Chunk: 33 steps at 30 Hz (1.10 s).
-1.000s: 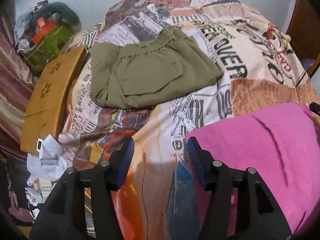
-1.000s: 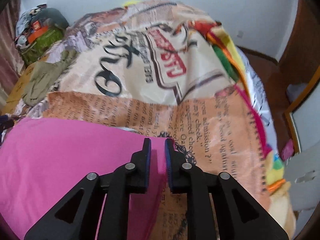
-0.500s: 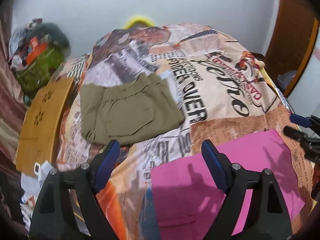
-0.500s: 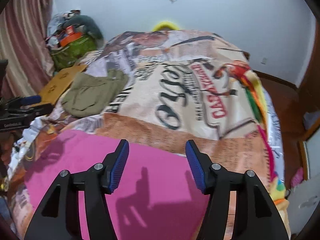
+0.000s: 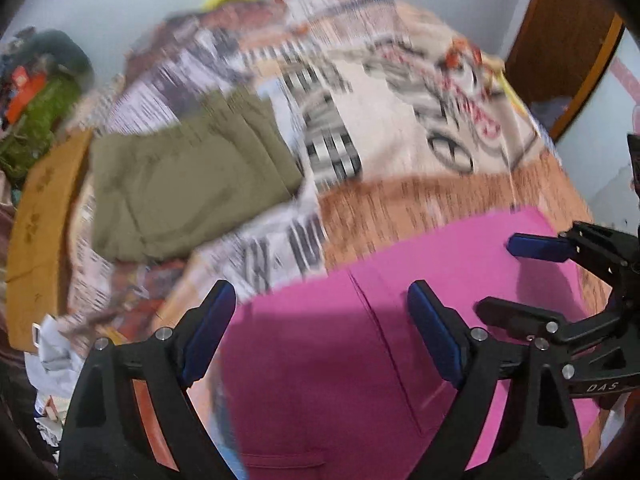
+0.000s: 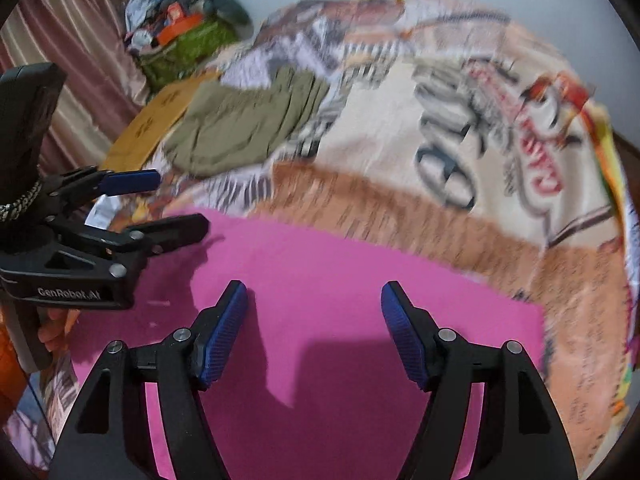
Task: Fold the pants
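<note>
- Nearest, the left gripper point(image 5: 322, 322) is seen pitched steeply down over the pink pants point(image 5: 360, 360); its jaws have just been opening and stand spread wide, released, with nothing pinched between the blue pads point(image 5: 208, 332).
- Likewise, the right gripper point(image 6: 314, 326) is tilted steeply down over the same pink pants point(image 6: 340, 300); its jaws have just been opening too, and only flat cloth is seen below the gap, untouched by the pads.
- Shadows of both tools are cast on the pink cloth just beneath them.
- In the left wrist view the right gripper point(image 5: 520, 280) is seen at the right edge, its fingers pointing left across the far right part of the pants.
- In the right wrist view the left gripper point(image 6: 168, 204) is seen at the left edge, pointing right, with a person's fingers point(image 6: 54, 326) partly shown below its body.
- The pink pants are laid flat on the near part of the bed cover point(image 6: 440, 140), a printed newspaper-pattern spread; a seam line is visible across them in the left wrist view.
- Farther off, to the left, a folded olive garment point(image 5: 188, 176) is laid on the spread, well apart from the pink pants.
- Beside it, at the far left edge, a tan cardboard piece point(image 5: 36, 220) is seen.
- Farthest left, a heap of green and orange items point(image 6: 188, 36) is blurred against the wall.
</note>
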Available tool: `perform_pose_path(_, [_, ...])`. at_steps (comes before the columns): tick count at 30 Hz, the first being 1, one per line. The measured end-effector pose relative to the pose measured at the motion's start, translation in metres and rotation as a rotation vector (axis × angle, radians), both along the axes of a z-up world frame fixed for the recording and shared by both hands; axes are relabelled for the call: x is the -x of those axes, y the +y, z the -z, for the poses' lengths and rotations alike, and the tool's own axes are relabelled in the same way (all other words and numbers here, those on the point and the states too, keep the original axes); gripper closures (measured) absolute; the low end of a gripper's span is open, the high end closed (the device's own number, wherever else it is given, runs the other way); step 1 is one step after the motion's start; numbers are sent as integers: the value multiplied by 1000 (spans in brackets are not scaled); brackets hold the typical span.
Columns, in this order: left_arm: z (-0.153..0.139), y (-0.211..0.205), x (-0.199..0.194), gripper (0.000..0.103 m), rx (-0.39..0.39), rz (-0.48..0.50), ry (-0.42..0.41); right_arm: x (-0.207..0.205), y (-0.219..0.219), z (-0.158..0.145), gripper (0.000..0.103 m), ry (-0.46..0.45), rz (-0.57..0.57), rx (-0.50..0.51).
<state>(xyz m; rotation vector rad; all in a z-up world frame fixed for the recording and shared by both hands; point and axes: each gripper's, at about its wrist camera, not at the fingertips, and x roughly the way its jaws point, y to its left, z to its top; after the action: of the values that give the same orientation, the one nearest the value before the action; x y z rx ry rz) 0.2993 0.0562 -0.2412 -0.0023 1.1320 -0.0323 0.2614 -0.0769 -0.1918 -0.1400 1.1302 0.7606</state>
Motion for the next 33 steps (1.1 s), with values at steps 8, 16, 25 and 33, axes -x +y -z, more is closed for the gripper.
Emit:
perform_pose_path(8, [13, 3, 11, 12, 21, -20, 30, 26, -3, 7, 24, 13, -55, 28])
perform_pose_path(16, [1, -5, 37, 12, -25, -18, -2, 49, -20, 3, 24, 24, -23, 27])
perform_pose_path(25, [-3, -1, 73, 11, 5, -57, -7, 76, -42, -4, 24, 32, 27, 38])
perform_pose_path(33, [-10, -5, 104, 8, -8, -64, -34, 98, -69, -7, 24, 42, 104, 21])
